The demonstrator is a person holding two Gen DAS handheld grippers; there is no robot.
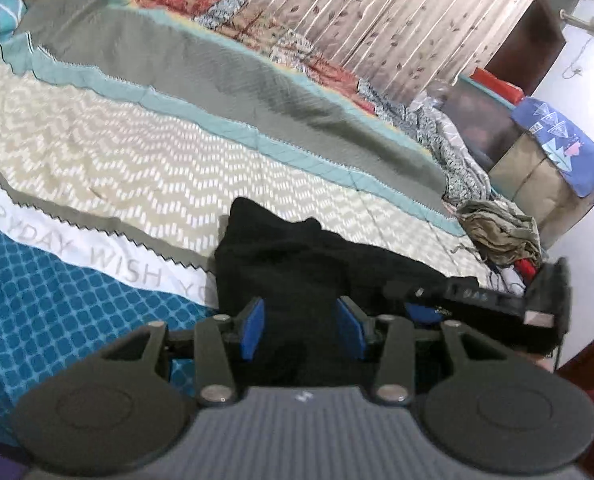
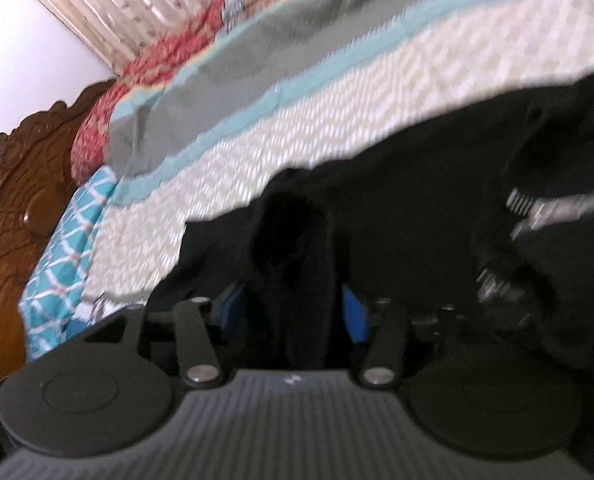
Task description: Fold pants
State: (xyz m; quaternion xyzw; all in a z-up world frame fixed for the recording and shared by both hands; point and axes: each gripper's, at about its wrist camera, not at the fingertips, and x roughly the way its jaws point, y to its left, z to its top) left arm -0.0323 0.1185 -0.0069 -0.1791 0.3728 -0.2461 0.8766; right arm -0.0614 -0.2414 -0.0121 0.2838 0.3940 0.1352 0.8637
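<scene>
Patterned bedspread (image 1: pixel 145 160) is filling both views, floral curtains (image 1: pixel 377 20) hanging behind it. I am seeing the black pants (image 1: pixel 297 264) bunched near the bed's near edge. My left gripper (image 1: pixel 301 328) is showing blue pads (image 1: pixel 253 330) with dark cloth between; whether they are pinching it I cannot tell. My right gripper (image 2: pixel 293 312) is likewise straddling a fold, grip unclear through blur.

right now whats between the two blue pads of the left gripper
A bunched fold of the black fabric pants fills the gap between the blue pads of the left gripper, seen in the left wrist view.
</scene>
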